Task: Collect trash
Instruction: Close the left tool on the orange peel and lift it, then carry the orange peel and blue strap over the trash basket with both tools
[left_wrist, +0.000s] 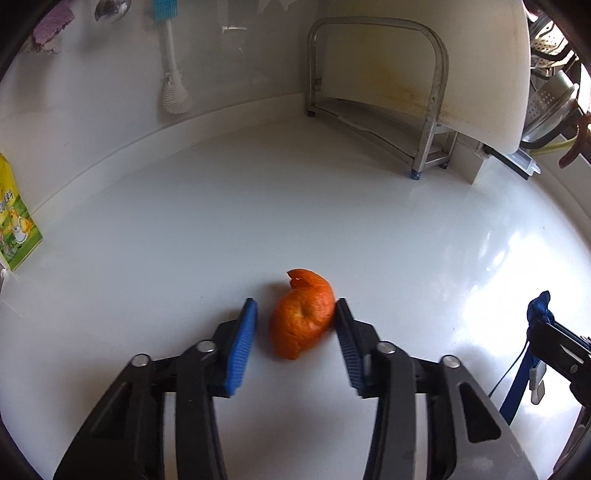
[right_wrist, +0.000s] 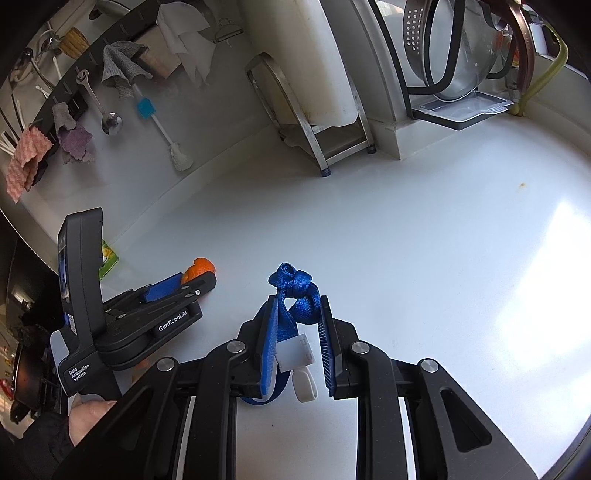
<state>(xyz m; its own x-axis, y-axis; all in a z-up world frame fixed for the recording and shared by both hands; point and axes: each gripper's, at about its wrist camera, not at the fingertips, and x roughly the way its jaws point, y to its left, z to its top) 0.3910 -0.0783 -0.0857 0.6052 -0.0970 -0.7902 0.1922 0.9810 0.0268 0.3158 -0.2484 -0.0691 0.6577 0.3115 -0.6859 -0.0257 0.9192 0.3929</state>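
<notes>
An orange peel (left_wrist: 301, 317) lies on the white counter (left_wrist: 295, 203). My left gripper (left_wrist: 295, 314) is open with its blue pads on either side of the peel; the right pad touches it, the left pad stands a little apart. In the right wrist view the peel (right_wrist: 199, 268) shows at the left gripper's tips (right_wrist: 184, 284). My right gripper (right_wrist: 298, 306) is shut on a knotted blue lanyard strap (right_wrist: 295, 288) with a white plastic clip (right_wrist: 301, 365) hanging between the fingers. That strap also shows at the right edge of the left wrist view (left_wrist: 541, 310).
A green and yellow carton (left_wrist: 14, 221) stands at the left wall. A metal rack (left_wrist: 376, 96) with a white board stands at the back. A brush (left_wrist: 171, 66), spoon (right_wrist: 109, 120) and cloths (right_wrist: 122, 66) hang on the wall. A dish drainer tray (right_wrist: 461, 110) sits back right.
</notes>
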